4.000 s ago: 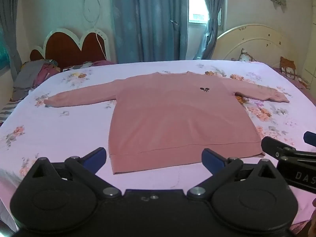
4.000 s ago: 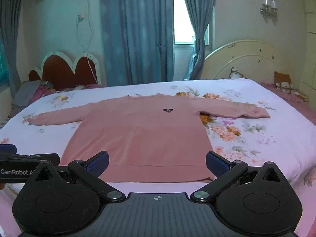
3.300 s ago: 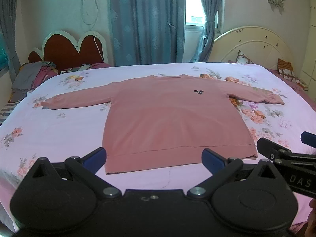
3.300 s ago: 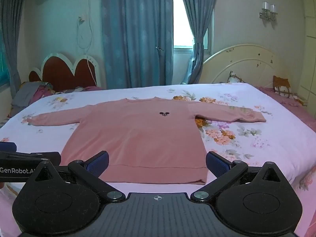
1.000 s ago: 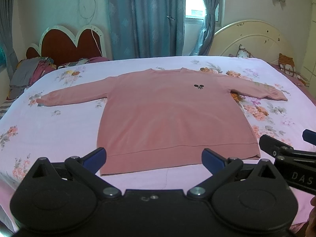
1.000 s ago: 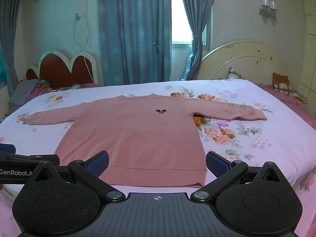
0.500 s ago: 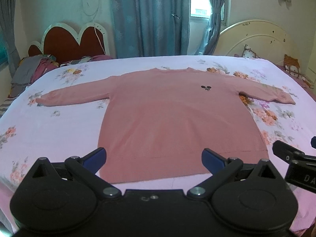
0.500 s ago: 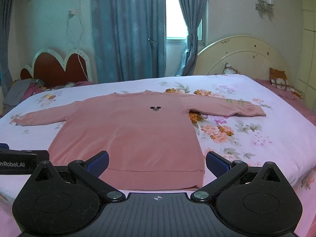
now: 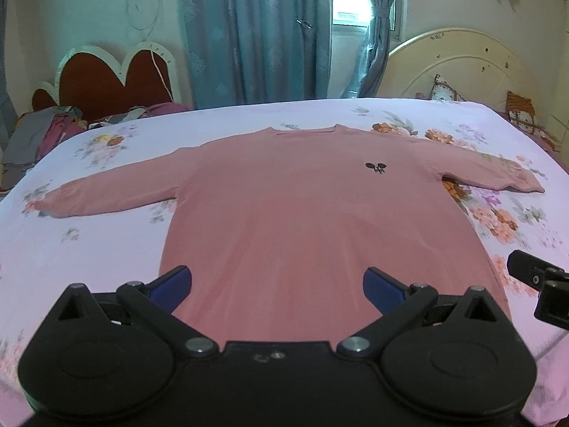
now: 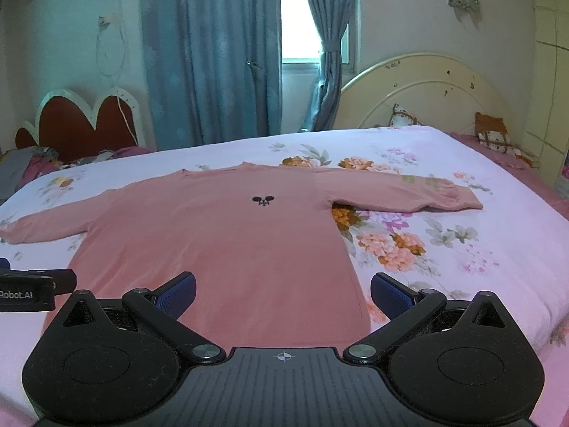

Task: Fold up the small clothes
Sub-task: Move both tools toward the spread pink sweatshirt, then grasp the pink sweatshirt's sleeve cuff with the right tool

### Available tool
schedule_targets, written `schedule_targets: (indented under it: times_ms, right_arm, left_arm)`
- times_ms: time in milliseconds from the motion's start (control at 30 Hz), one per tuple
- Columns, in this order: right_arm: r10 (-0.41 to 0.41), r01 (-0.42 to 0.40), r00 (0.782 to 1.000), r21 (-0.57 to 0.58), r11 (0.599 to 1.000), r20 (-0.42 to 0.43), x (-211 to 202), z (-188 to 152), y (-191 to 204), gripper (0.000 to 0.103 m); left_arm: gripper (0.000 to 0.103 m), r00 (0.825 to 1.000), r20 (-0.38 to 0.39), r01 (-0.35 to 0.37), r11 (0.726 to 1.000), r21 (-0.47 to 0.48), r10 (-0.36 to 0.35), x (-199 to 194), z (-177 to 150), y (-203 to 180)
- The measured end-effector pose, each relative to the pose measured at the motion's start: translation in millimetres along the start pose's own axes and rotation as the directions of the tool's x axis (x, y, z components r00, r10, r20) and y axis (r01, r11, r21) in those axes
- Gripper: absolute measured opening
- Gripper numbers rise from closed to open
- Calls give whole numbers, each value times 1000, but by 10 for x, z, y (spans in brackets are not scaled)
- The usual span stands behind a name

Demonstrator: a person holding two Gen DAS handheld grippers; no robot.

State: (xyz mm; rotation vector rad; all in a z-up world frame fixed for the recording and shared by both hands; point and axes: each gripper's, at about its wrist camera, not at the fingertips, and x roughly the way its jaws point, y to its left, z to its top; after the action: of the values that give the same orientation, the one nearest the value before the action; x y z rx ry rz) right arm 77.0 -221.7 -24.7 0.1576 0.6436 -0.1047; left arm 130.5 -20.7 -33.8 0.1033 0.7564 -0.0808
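Note:
A pink long-sleeved sweater (image 9: 302,213) lies flat on the bed, front up, both sleeves spread out, with a small black logo on the chest. It also shows in the right wrist view (image 10: 227,242). My left gripper (image 9: 277,283) is open and empty above the sweater's lower part, toward its left corner. My right gripper (image 10: 282,290) is open and empty above the hem, toward its right corner. The hem itself is hidden behind both gripper bodies. Each gripper's tip shows at the edge of the other's view.
The bed (image 9: 89,249) has a white floral sheet. A red heart-shaped headboard (image 9: 106,78) and a pile of clothes (image 9: 39,131) stand at the back left. A cream headboard (image 10: 426,96) and pillows are at the back right. Blue curtains hang behind.
Both grippers have moved forward and lower over the sweater, so the hem has slipped out of sight behind them. The sweater has not moved. Both grippers stay open.

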Motion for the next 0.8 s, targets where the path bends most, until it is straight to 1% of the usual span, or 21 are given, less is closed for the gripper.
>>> schedule_targets:
  times_ms: [200,333,433,567,800]
  right_arm:
    - [-34,34,999,9,999,-13,395,223,110,103]
    - [-62,62,998,14,998,-15,645,383,174,103]
    - [-66,67,998,29,997,-21,824,489,182,103]
    - [-78,79,997,38,996,-21,1016,575,149,103]
    - [-87,89,996,52,995,-24,1312,713,-60,103]
  left_arm:
    - [103,1000,-4,15,1000,20,-15,386,251,109]
    - [103,1000,7,23,999,40,-23,620,412,189]
    - [103,999,-12,34,999,36,-34,810,538,263]
    - [103,999,-16,38,999,29,-38,1028,652,323]
    - [103,999,-38,31,999,40,-29,1338,814,198]
